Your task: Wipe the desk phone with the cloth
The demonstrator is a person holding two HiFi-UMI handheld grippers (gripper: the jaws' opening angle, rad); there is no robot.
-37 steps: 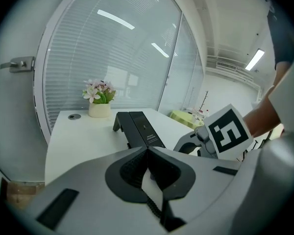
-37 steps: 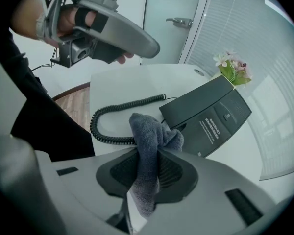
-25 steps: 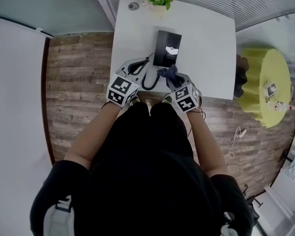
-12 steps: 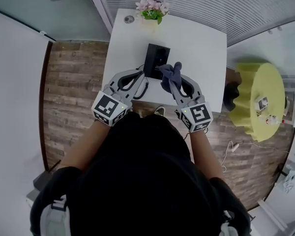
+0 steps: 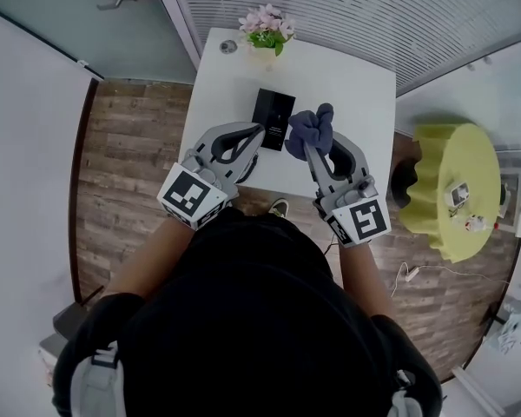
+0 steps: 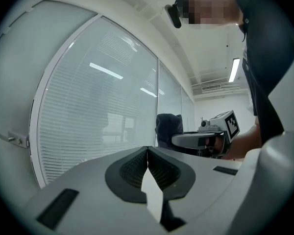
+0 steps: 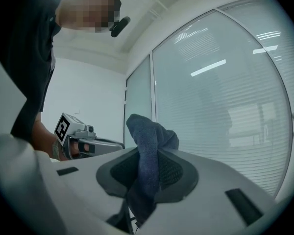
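Note:
The black desk phone (image 5: 273, 117) lies on the white table (image 5: 356, 85) in the head view. Its near-left corner is covered by my left gripper (image 5: 259, 130), which is held above the table with its jaws pressed together and nothing between them (image 6: 147, 149). To the right of the phone, my right gripper (image 5: 306, 150) is shut on a dark blue cloth (image 5: 312, 127). The cloth bunches up above the jaws (image 7: 152, 133). Both gripper views look up at a glass wall and the ceiling; the phone does not show in them.
A pot of pink flowers (image 5: 267, 26) and a small round object (image 5: 228, 47) stand at the table's far edge. A yellow round table (image 5: 456, 185) with small items is off to the right. Wood floor (image 5: 130, 146) surrounds the table.
Both grippers have risen from the table's near edge and moved forward. The cloth has come up with the right gripper. The head camera has shifted, and the phone looks smaller.

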